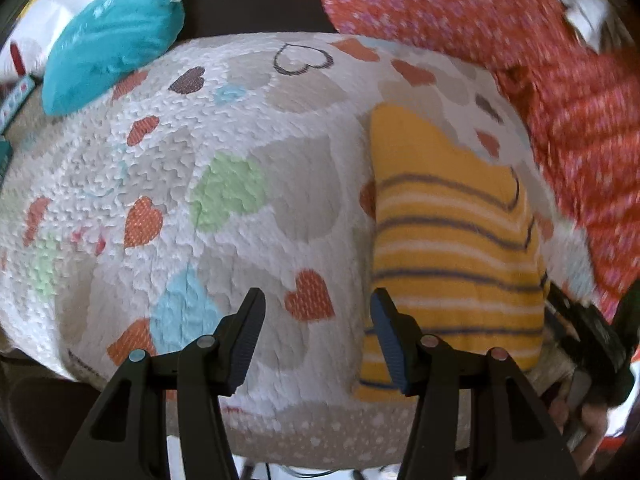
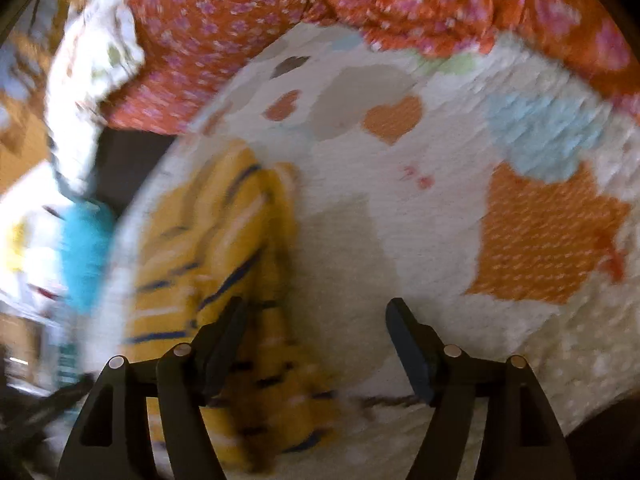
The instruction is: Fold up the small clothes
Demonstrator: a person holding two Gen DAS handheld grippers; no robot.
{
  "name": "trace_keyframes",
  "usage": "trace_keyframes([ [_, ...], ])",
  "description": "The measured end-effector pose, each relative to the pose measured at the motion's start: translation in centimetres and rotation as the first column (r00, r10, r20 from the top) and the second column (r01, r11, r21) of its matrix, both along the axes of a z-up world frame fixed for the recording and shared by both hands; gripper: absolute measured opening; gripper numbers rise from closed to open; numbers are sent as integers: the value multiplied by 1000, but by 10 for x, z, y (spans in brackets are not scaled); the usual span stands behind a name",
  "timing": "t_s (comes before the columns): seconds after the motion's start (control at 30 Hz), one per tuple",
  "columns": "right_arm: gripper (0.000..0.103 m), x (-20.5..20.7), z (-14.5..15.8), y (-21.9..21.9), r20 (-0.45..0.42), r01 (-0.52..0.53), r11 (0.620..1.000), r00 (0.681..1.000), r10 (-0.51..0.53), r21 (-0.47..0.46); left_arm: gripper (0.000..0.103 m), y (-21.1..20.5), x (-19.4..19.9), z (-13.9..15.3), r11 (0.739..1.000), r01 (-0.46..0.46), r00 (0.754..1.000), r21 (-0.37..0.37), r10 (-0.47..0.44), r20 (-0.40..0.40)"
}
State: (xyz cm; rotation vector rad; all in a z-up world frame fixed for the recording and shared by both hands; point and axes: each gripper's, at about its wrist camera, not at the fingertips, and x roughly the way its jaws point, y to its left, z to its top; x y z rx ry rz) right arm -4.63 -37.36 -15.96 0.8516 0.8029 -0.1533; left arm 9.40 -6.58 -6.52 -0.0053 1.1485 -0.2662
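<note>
Yellow striped knit garment (image 1: 452, 240) lies folded, roughly rectangular, on the quilted heart-print blanket (image 1: 240, 168). Left gripper (image 1: 316, 320) and right gripper (image 2: 316, 336): jaws apart, holding nothing, 2 above fabric.

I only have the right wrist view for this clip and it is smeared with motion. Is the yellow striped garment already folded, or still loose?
Observer: In the left wrist view the yellow striped garment lies as a neat flat rectangle on the heart-print quilt.
Operator: Is the left gripper holding it?
Observer: No. The left gripper is open with nothing between its fingers; its right finger overlaps the garment's left edge in the image, and contact cannot be judged.
Operator: What is that turquoise blur at my left edge?
Observer: A turquoise plush item at the quilt's far corner, apart from the garment.
</note>
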Motion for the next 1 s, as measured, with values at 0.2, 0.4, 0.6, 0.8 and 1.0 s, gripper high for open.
trace_keyframes([
  [0.2, 77, 10, 8, -14, 92, -25, 983, 996, 8, 183, 59, 1, 48, -20, 988, 44, 995, -146, -57, -87],
  [0.4, 77, 63, -4, -1, 70, -101, 969, 994, 88, 227, 60, -35, 69, -60, 951, 129, 961, -282, -190, -201],
  [0.6, 82, 106, -21, 27, 29, -169, 973, 986, 166, 156, 82, -56, 90, -94, 902, 40, 938, -430, -182, -295],
  [0.8, 40, 120, -10, 34, 6, -198, 961, 980, 201, 192, 44, -57, 90, -83, 858, 18, 924, -513, -210, -320],
  [1.0, 33, 133, 34, 54, 67, -264, 951, 964, 256, 164, 40, -34, 98, -35, 853, 26, 957, -522, -171, -232],
])
